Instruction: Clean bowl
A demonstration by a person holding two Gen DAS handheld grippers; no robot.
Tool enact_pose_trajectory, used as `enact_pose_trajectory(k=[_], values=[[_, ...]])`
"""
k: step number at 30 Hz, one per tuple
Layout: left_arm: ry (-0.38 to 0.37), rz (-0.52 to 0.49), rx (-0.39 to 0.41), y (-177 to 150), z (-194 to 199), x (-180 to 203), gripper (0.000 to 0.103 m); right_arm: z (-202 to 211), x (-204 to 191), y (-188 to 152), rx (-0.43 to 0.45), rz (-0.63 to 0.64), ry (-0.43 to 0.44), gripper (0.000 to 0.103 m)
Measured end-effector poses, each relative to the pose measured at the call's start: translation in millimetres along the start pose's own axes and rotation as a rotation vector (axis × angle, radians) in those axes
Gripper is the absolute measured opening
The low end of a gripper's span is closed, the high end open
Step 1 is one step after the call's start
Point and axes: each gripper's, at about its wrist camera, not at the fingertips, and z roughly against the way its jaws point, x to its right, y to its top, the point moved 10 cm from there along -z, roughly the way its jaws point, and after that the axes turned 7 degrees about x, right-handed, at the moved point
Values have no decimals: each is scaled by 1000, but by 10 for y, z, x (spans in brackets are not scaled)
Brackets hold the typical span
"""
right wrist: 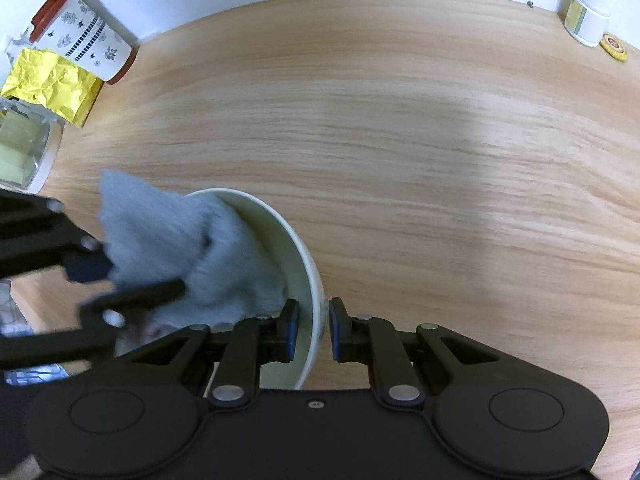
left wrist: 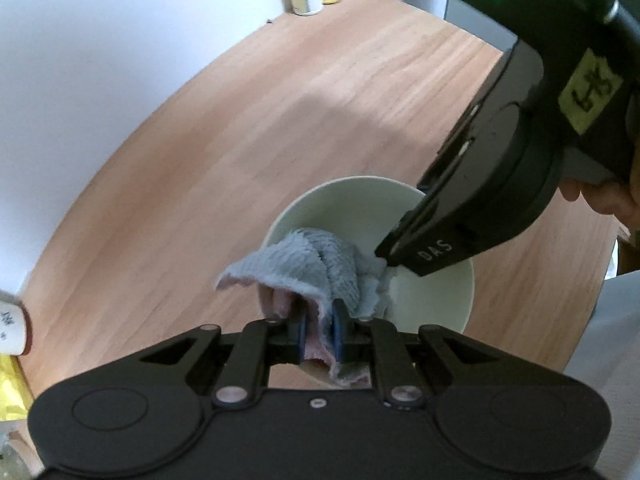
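Pale bowl [left wrist: 432, 292] is set near the worktop [left wrist: 280, 128] near edge. Left claw [left wrist: 319, 330] is clamped on a grey cloth [left wrist: 316, 264] inside it. Right claw [right wrist: 313, 330] is pinched on the bowl's right rim.

Along the wooden worktop [right wrist: 400, 128] edge stand a patterned tin [right wrist: 86, 38], crumpled yellow paper [right wrist: 52, 84], a glass jar [right wrist: 24, 148], a white tub [right wrist: 588, 10] and a small yellow disc [right wrist: 614, 48].
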Motion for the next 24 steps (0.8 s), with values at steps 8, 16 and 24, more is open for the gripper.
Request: enact_pose_trajectory(k=[8,16,24], values=[[-67,82,66,31,114,-97,12,-12,-47,-23,-13,56,11,17],[-126,192,98,139,95,-124,11,218,-31,-150,1,8,93,37],[-215,299,150,223,158,-91,11,610,186,50,173,-196,228,42]])
